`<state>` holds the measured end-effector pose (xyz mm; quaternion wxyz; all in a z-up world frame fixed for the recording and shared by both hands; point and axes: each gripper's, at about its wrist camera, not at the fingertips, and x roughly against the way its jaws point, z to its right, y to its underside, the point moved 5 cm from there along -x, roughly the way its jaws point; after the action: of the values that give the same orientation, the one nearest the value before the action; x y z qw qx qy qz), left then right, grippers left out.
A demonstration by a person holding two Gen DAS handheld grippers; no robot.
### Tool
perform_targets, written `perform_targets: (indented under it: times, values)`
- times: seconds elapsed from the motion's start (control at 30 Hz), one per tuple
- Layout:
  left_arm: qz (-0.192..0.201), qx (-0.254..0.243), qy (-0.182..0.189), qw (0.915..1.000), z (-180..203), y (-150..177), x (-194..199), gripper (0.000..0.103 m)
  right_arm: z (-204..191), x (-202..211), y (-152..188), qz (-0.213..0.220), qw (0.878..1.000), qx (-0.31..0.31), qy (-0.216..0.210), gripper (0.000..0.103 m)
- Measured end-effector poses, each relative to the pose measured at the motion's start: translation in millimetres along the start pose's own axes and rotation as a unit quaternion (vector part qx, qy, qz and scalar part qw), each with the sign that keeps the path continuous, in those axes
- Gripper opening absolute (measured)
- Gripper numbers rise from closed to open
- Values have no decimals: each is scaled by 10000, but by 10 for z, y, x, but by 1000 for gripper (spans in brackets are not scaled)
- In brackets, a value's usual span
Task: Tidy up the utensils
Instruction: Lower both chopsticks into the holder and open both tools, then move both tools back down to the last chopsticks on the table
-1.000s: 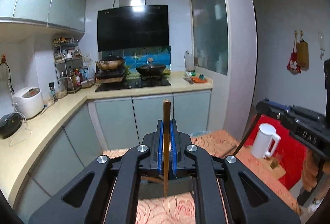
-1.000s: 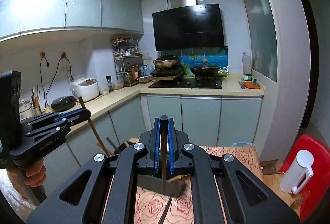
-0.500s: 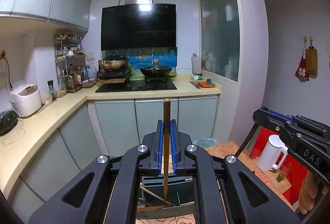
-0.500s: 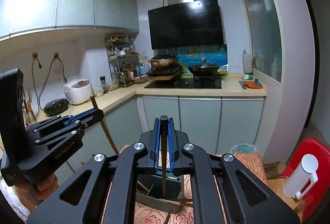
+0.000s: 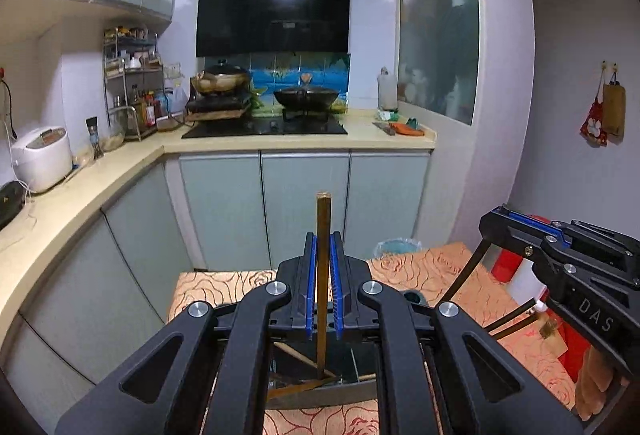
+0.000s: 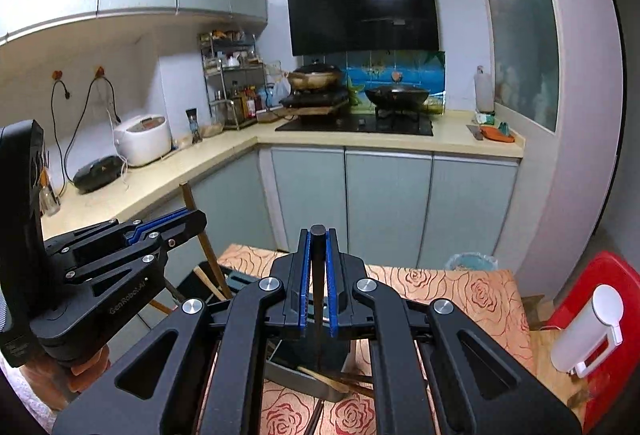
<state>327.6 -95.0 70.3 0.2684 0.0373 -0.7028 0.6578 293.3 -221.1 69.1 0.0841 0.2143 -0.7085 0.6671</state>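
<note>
My left gripper (image 5: 323, 239) is shut on a brown wooden chopstick (image 5: 322, 219) held upright; its lower end reaches into a dark utensil holder (image 5: 320, 387) on the table. My right gripper (image 6: 318, 235) is shut on a black chopstick (image 6: 318, 259), also upright over the dark holder (image 6: 304, 375). Wooden utensils (image 6: 324, 381) lie in the holder. The right gripper shows at the right of the left wrist view (image 5: 496, 219) with its black chopstick (image 5: 466, 273). The left gripper shows at the left of the right wrist view (image 6: 196, 221) with its brown chopstick (image 6: 200, 235).
The holder stands on a small table with a rose-patterned orange cloth (image 6: 460, 295). A white kettle (image 6: 588, 331) sits on a red stool (image 6: 616, 275) at the right. Grey cabinets (image 6: 384, 203), a counter (image 5: 80, 187) and a stove (image 5: 264, 129) lie behind.
Both grippers have tilted down and moved lower toward the holder. More of the table and the holder shows beneath the chopsticks. Both stay shut on their chopsticks.
</note>
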Motion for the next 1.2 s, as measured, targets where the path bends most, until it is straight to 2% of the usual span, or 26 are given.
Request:
perform_targets:
  times: [0.2, 0.27, 0.3, 0.33, 0.37, 0.4, 0.47, 0.6, 0.8, 1.03, 1.2]
  values:
    - [-76, 39, 25, 10000, -26, 56, -25, 7, -49, -80, 89, -158, 9998, -21, -85, 9]
    - [-62, 49, 26, 10000, -42, 42, -8, 13, -64, -81, 85, -168, 9998, -20, -133, 11]
    - [-50, 62, 24, 10000, -51, 36, 3, 23, -76, -64, 80, -158, 9998, -2, -143, 19]
    - [-33, 79, 18, 10000, -60, 25, 17, 29, -82, -53, 75, -146, 9998, -16, -139, 35]
    - [14, 115, -4, 9999, -85, 12, 54, 39, -83, -28, 66, -87, 9999, -66, -113, 42]
    - [45, 131, -25, 9999, -100, 6, 76, 43, -78, -13, 57, -36, 9999, -100, -85, 47]
    - [89, 167, -50, 9998, -140, -13, 123, 47, -85, 24, 44, -2, 9999, -112, -111, 47]
    - [168, 281, -71, 9994, -210, -43, 231, 62, -82, 94, 25, 47, 9999, -110, -106, 48]
    - [322, 291, -99, 9990, -237, -36, 443, 75, -81, 222, 11, 122, 9998, -85, -104, 48]
    - [303, 148, -166, 9993, -189, 185, 618, 78, -99, 446, 75, 226, 9997, -18, -60, 48]
    - [126, 152, -177, 9996, -175, 450, 678, 78, -96, 596, 185, 267, 9996, 17, -25, 49]
